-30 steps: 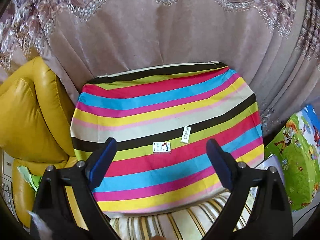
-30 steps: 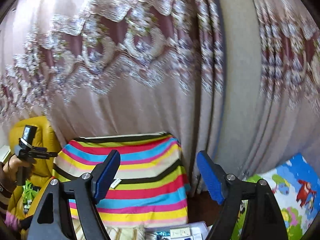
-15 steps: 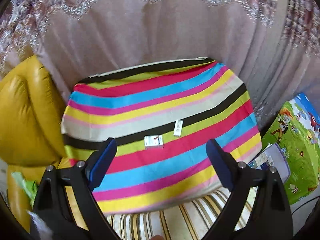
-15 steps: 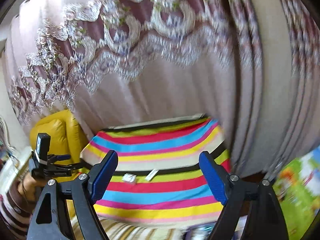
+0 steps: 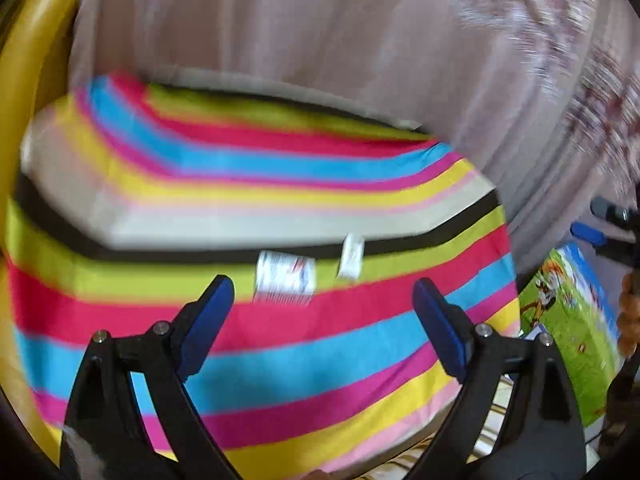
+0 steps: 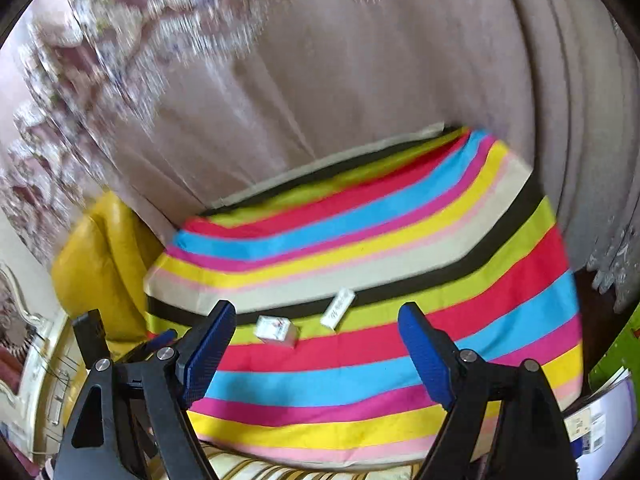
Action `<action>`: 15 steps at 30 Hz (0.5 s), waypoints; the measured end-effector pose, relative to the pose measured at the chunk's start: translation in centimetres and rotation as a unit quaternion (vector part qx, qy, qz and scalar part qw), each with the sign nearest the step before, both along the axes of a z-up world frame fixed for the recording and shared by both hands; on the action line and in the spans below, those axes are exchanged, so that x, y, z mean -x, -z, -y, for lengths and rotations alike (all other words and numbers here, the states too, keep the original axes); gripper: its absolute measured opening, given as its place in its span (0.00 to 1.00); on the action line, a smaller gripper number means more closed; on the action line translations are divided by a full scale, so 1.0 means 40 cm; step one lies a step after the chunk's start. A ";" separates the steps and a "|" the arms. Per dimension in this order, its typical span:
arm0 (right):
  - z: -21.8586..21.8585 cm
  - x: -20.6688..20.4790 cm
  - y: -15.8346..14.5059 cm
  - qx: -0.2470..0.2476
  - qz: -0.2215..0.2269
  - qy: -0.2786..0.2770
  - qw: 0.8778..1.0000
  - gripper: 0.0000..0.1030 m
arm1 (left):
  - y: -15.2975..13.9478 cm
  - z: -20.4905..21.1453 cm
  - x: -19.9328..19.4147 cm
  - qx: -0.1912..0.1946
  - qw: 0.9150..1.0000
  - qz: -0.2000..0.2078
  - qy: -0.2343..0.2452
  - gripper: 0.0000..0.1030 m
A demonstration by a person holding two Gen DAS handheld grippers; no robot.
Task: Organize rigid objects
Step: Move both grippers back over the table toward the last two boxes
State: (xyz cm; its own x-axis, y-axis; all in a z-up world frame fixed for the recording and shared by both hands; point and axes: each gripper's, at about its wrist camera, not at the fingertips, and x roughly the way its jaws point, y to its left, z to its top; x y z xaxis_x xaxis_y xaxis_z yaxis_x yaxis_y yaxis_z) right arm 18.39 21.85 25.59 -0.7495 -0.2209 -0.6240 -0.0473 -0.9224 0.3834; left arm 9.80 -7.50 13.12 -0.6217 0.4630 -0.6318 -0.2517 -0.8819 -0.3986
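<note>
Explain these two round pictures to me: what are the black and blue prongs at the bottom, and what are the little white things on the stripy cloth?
No robot here: a person holds a two-fingered claw in each hand, each with a fisheye camera looking along its fingers, hence the round pictures. One picture is from the left claw, the other from the right claw. The prongs are their black arms with blue pads. Both are open and hold nothing. On the bright striped cloth lie two small items, apart: a squarish white printed box and a slim white box. The left view is too blurred to read their print. The yellow leather armchair and pink embroidered curtain are background.
</note>
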 end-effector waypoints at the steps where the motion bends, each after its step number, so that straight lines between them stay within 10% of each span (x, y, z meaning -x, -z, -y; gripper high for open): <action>1: 0.019 0.017 0.037 -0.009 0.017 -0.004 1.000 0.82 | 0.036 0.004 -0.007 -0.010 1.000 0.020 -0.005 0.89; 10: 0.108 0.200 0.160 -0.080 0.105 -0.026 0.991 0.82 | 0.062 -0.012 -0.002 0.043 0.997 0.048 -0.051 0.89; 15: 0.143 0.356 0.186 -0.059 0.075 -0.008 0.995 0.82 | 0.070 -0.040 0.092 0.033 0.994 0.046 -0.098 0.89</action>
